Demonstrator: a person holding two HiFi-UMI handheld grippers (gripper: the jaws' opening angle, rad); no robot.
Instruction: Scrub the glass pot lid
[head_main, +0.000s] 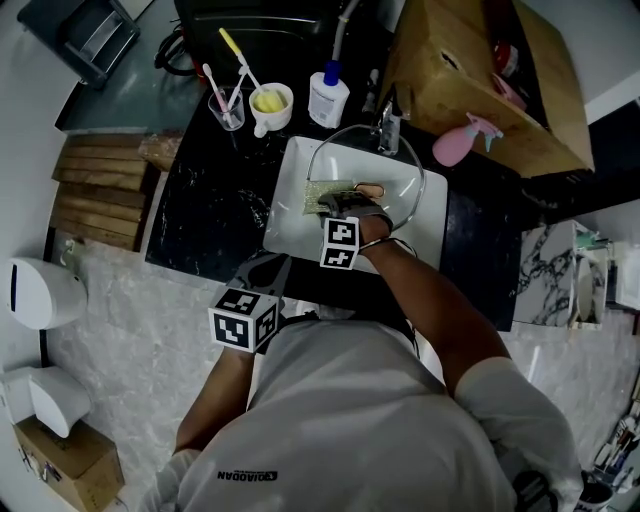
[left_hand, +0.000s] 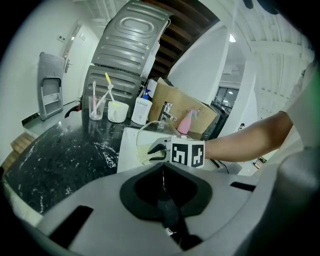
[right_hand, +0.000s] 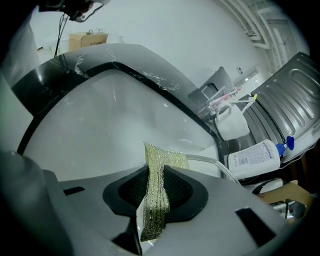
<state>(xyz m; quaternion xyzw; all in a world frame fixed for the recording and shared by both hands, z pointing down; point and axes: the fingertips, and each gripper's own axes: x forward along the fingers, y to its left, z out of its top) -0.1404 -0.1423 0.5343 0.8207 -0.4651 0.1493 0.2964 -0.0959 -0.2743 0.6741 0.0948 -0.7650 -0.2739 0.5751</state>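
Head view: holding a scouring cloth (head_main: 325, 193) pinched in the right gripper (head_main: 345, 205), against the glass pot lid (head_main: 415, 180) leaning, as it seems, on its edge inside the sink (head_main: 290, 228). Could tip or slide the lid with a hard stroke, with nothing to steady it: left gripper (head_main: 270, 262) low at the counter edge, well apart from the lid. Hard to make out the lid's knob, and where exactly cloth meets glass.

Left gripper view: jaws pressed together, with nothing between them. No support for the lid from here, so a risk of knocking the glass on the tap (left_hand: 167, 112) just behind. Only the top arc of the lid to see, the rest behind the right gripper.

Right gripper view: jaws clamped on the cloth, a strip standing up between them. Probably a narrow hold only; may pull out under friction. Of the lid, just a short piece of clear rim beside the cloth, the rest cut off by the gripper body
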